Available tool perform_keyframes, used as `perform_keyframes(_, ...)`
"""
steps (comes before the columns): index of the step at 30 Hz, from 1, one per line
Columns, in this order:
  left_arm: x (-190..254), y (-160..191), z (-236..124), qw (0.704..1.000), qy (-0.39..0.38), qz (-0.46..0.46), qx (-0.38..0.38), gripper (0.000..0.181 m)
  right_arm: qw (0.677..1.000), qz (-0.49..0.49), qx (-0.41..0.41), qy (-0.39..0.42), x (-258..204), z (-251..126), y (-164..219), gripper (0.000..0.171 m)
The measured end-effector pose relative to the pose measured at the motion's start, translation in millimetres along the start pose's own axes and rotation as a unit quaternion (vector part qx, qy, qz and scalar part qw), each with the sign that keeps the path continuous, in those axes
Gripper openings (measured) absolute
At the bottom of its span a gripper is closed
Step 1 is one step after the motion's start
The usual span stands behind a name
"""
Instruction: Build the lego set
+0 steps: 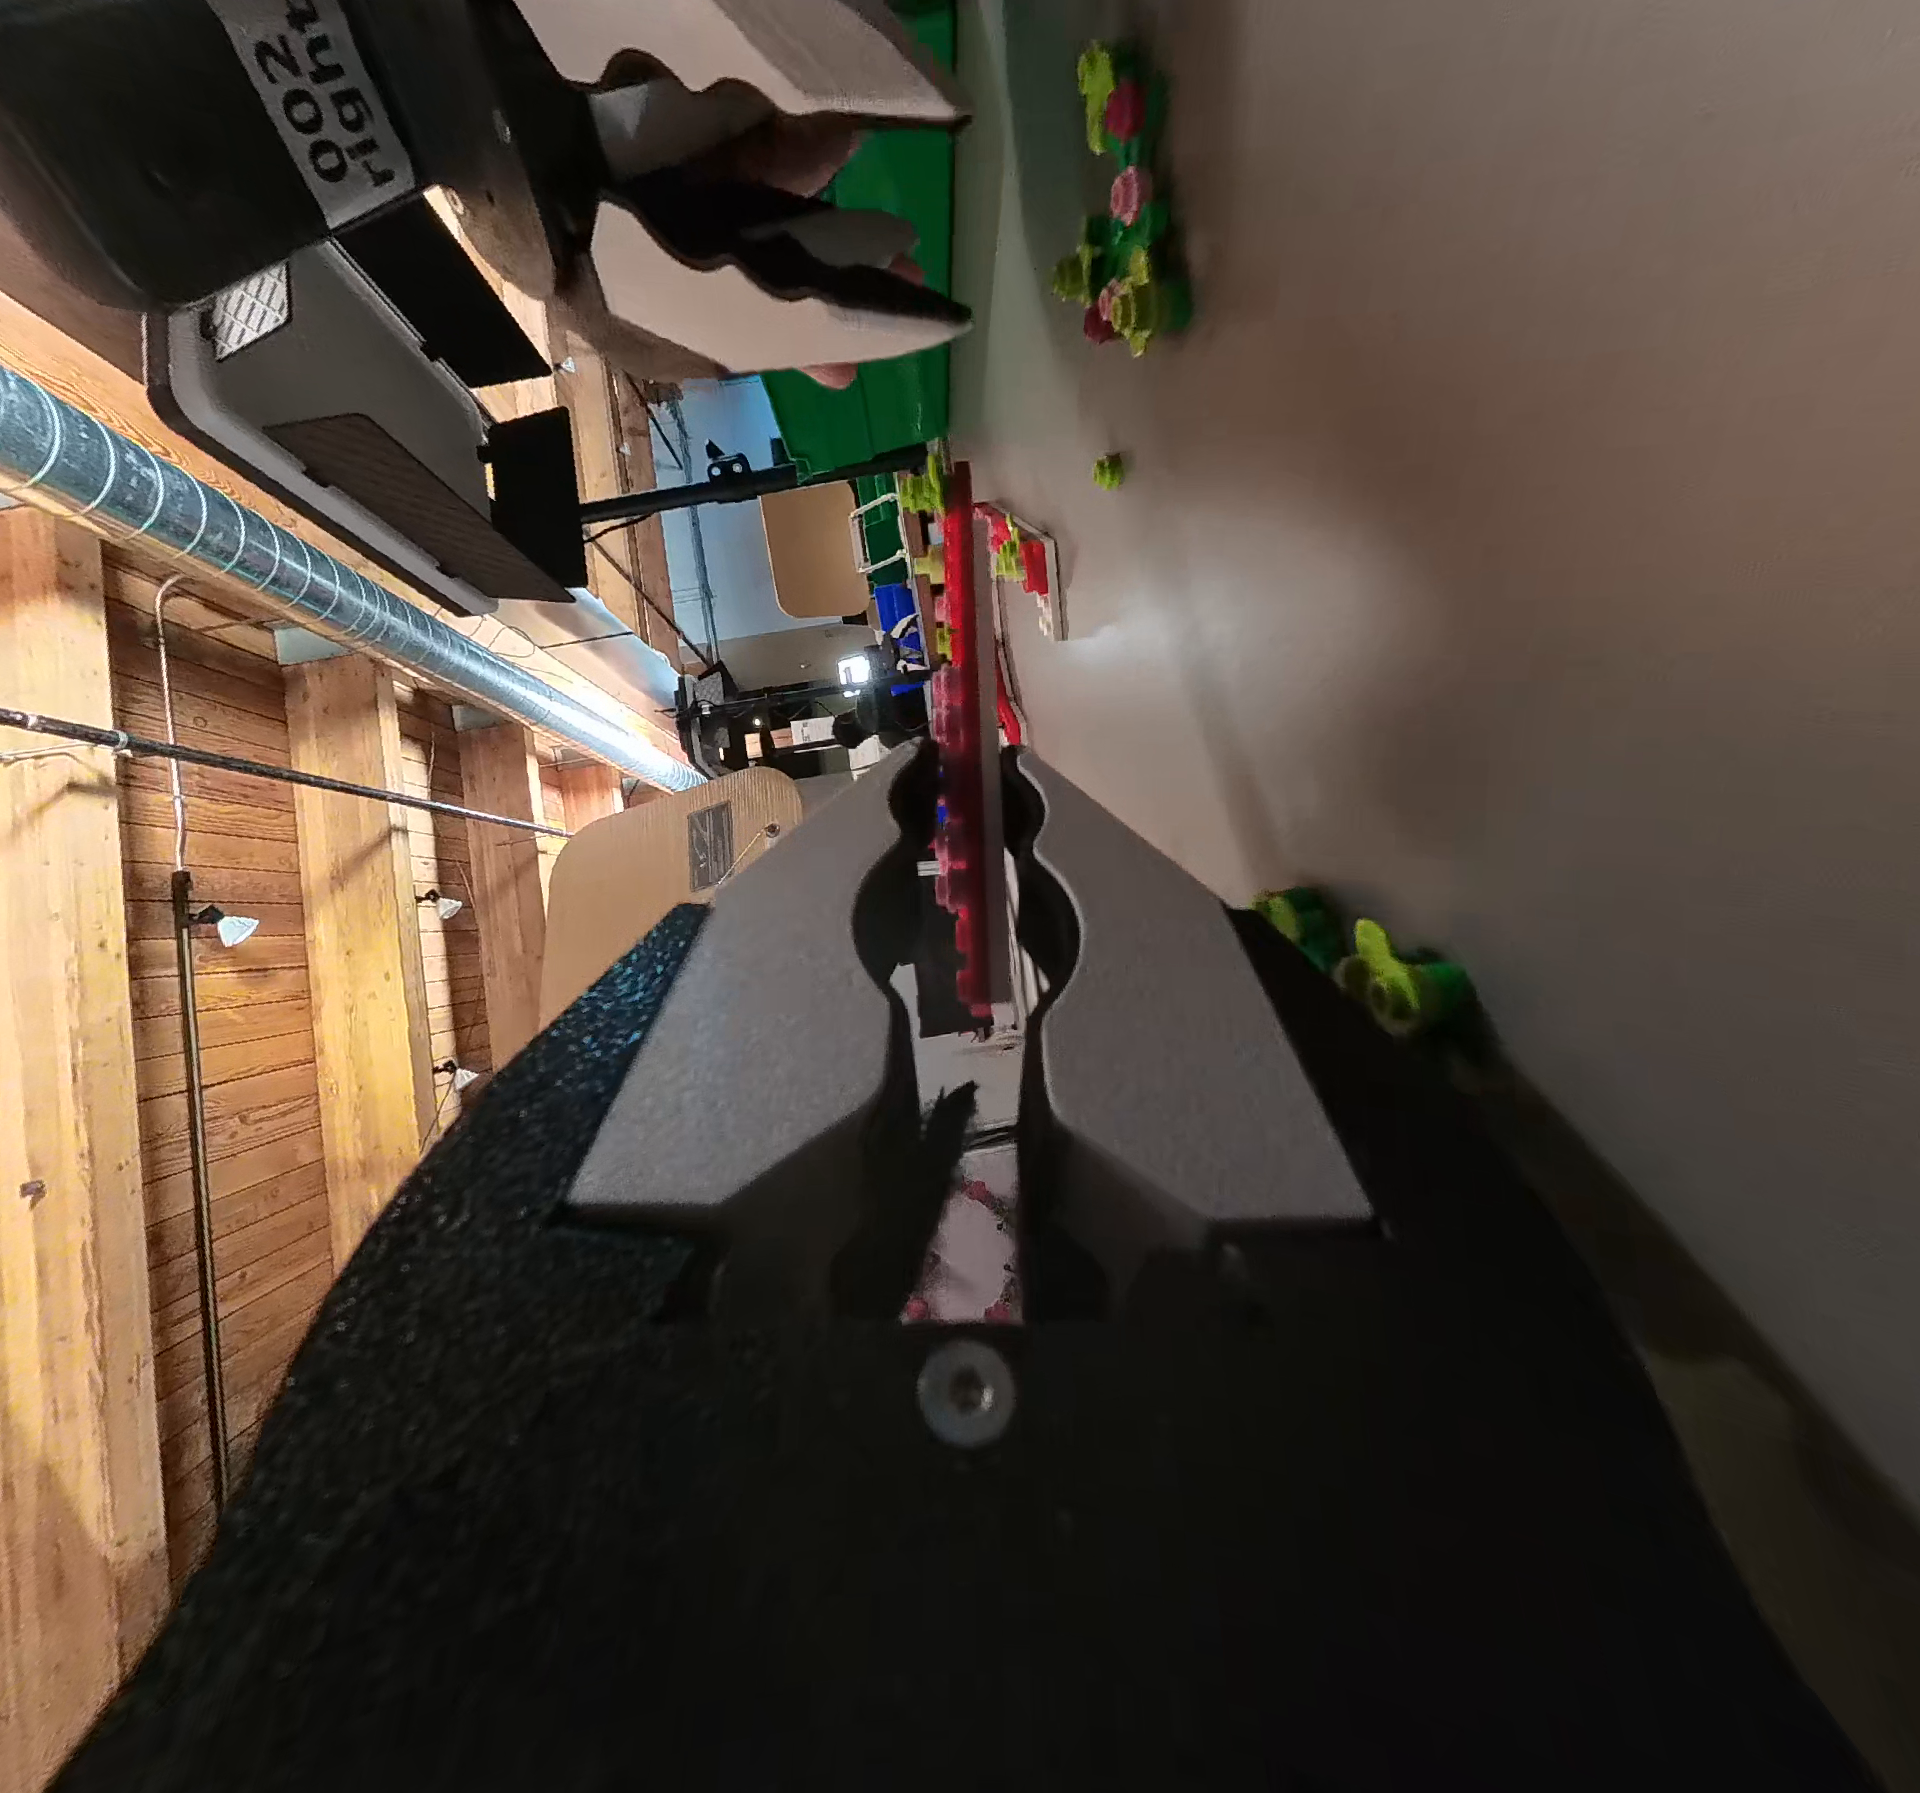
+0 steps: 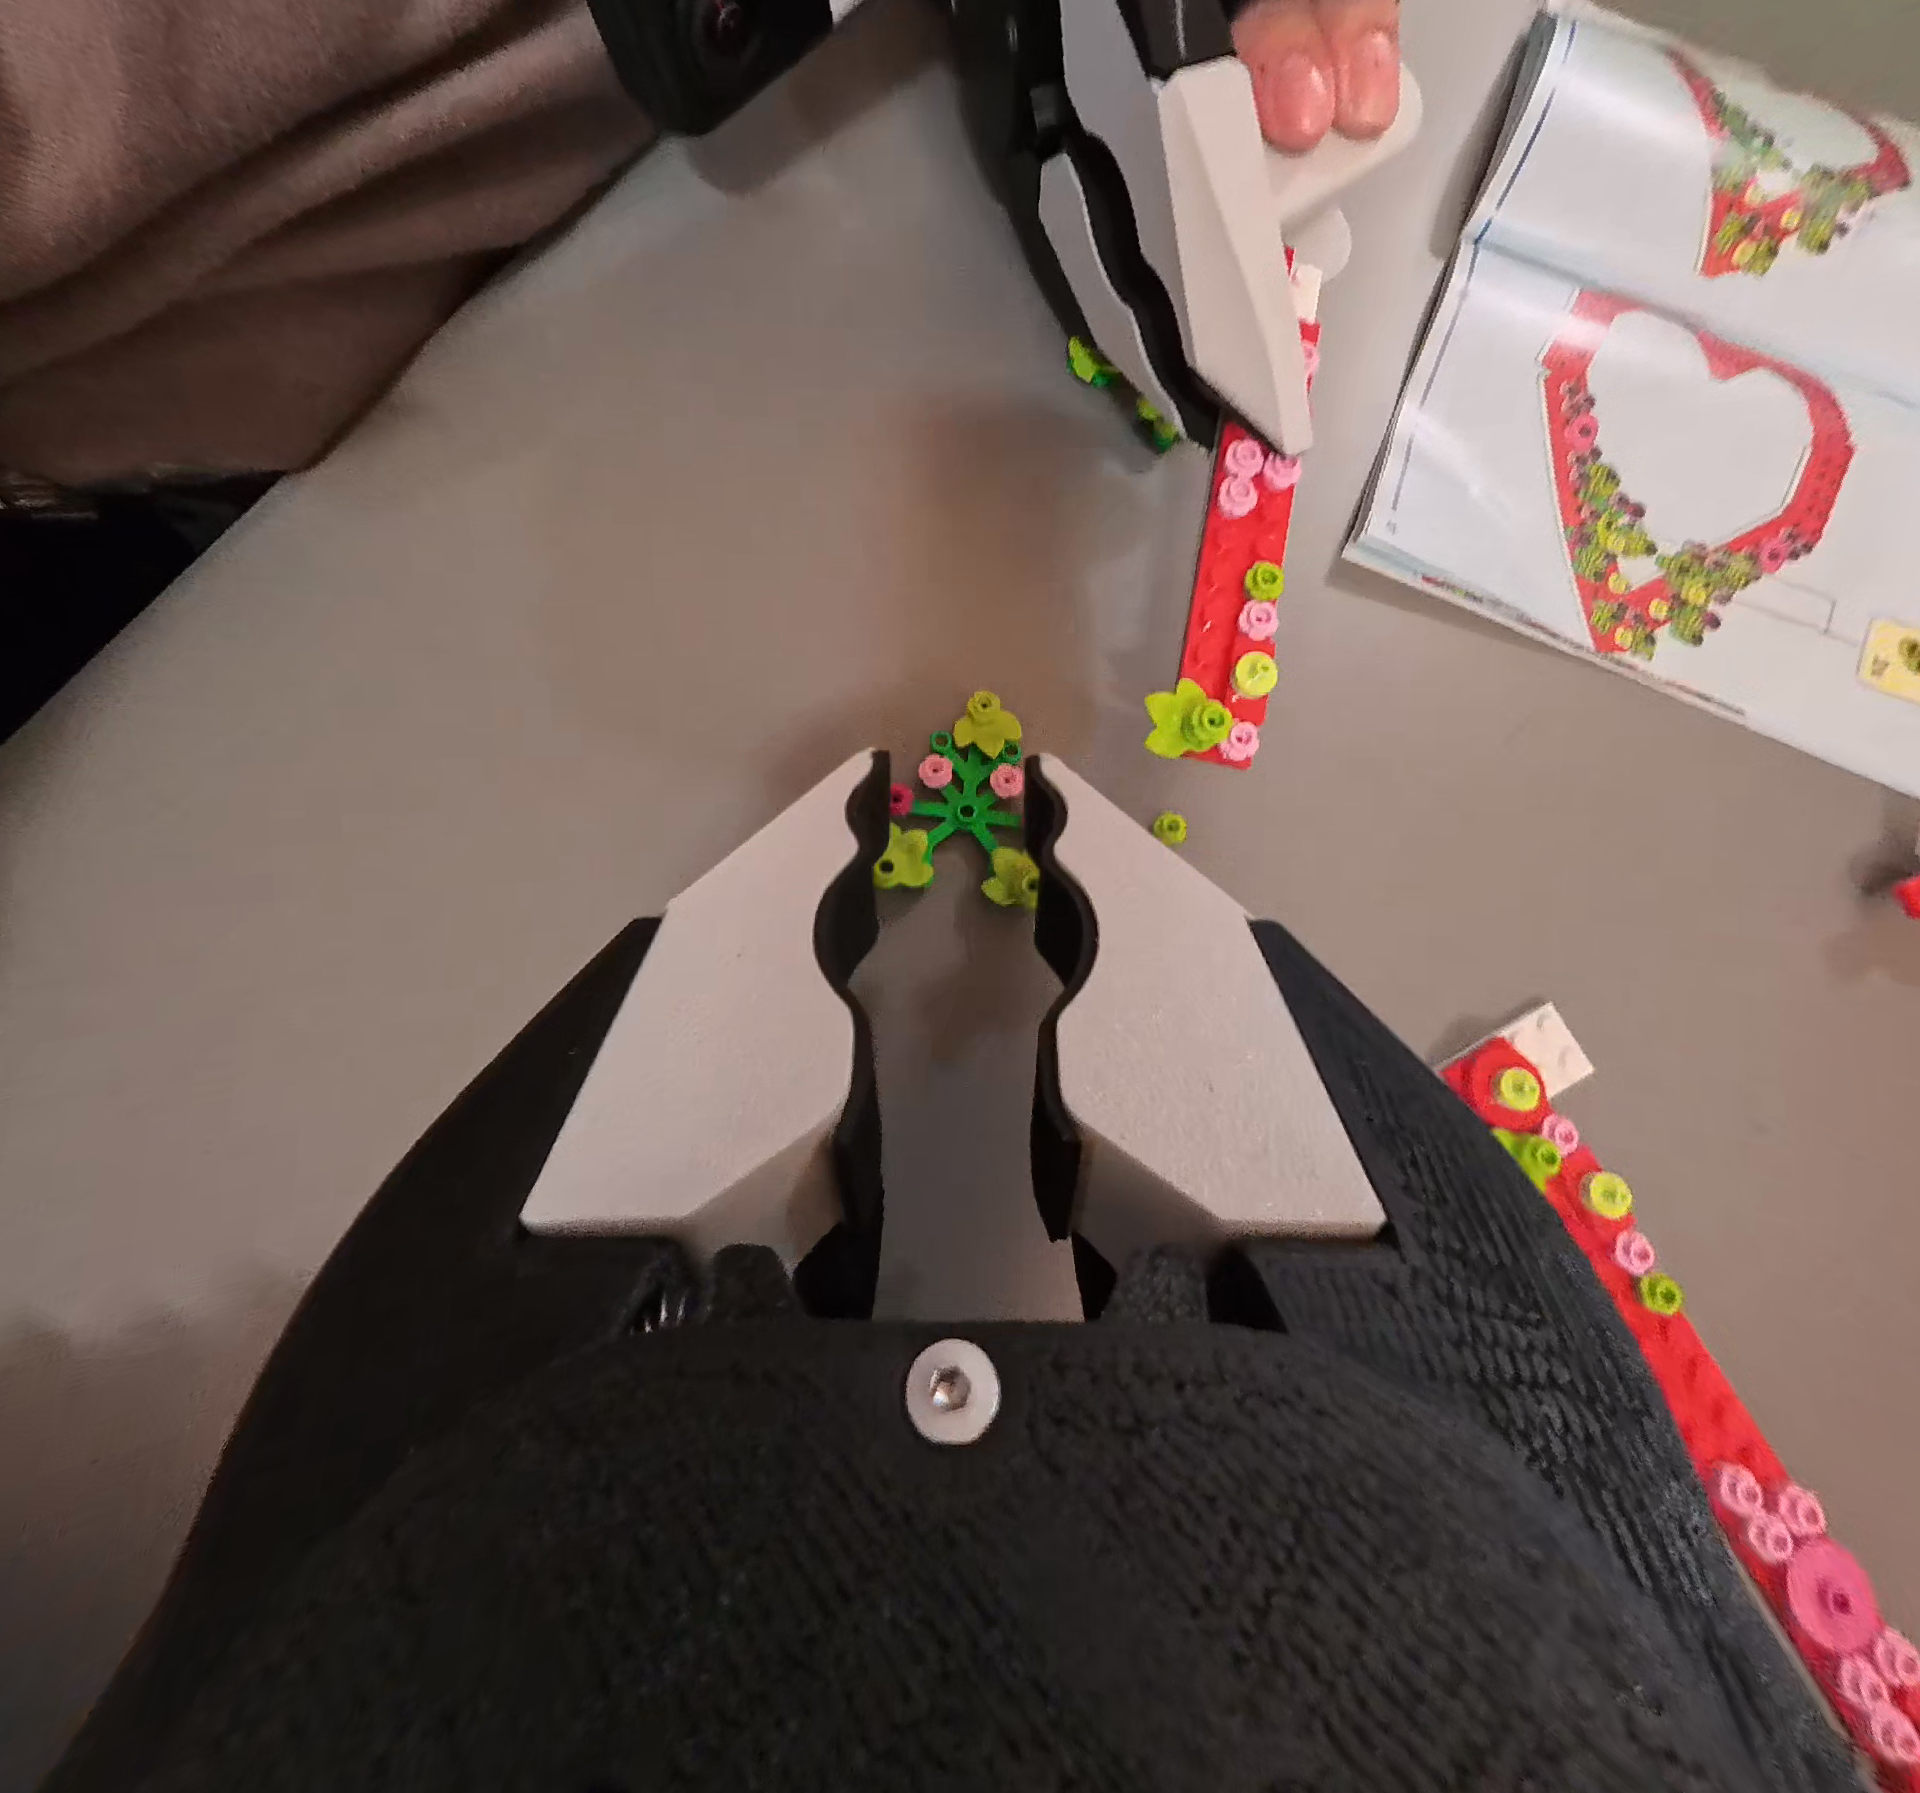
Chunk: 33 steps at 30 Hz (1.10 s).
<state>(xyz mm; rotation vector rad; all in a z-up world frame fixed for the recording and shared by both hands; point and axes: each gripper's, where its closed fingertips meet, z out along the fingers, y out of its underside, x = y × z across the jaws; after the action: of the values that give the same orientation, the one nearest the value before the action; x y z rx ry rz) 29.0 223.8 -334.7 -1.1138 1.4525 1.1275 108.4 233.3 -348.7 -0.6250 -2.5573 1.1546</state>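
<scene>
Left wrist view, camera rolled sideways: the left gripper (image 1: 961, 777), grey wedge-shaped fingers with wavy black inner pads on a rough black body, is clenched on the thin edge of a long red studded Lego strip (image 1: 961, 704) dotted with pink flower studs, its far end running away from the fingertips. Beyond, the right gripper (image 1: 961, 221) hangs with its fingers parted above the smooth grey table (image 1: 1507, 393), near a green-stemmed Lego flower cluster (image 1: 1127, 216) with pink blooms and lime leaves. A green bin (image 1: 894, 372) sits at the far table edge.

Right wrist view: the right gripper (image 2: 956, 761) hovers released, nothing between its fingers, directly above the flower cluster (image 2: 966, 803), which lies flat with bare table all round. To the right, one red strip (image 2: 1242, 600) lies under the left gripper's (image 2: 1236, 413) tips; a second red flower-studded strip (image 2: 1662, 1328) runs along the near right. An open glossy instruction booklet (image 2: 1662, 455) lies far right. A person's fingertips (image 2: 1320, 81) rest on the left gripper.
</scene>
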Motion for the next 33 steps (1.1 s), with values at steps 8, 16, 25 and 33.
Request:
perform_keyframes(8, -4, -15, -4, 0.999, -0.017, 0.015, 0.033, 0.008, 1.000, 0.006, -0.008, -0.003, -1, -2, 2, 0.024)
perform_keyframes(16, -3, -10, -2, 1.000, -0.011, 0.010, 0.020, 0.008, 1.000, 0.006, -0.005, -0.006, -1, 5, 4, 0.024)
perform_keyframes(25, 2, -8, 0, 1.000, 0.005, 0.007, 0.015, 0.008, 1.000, 0.004, 0.014, 0.011, 4, 16, -1, 0.017)
perform_keyframes(33, 8, -4, 1, 1.000, 0.027, 0.006, 0.007, 0.008, 1.000, 0.027, 0.013, -0.002, 1, 21, -3, 0.017)
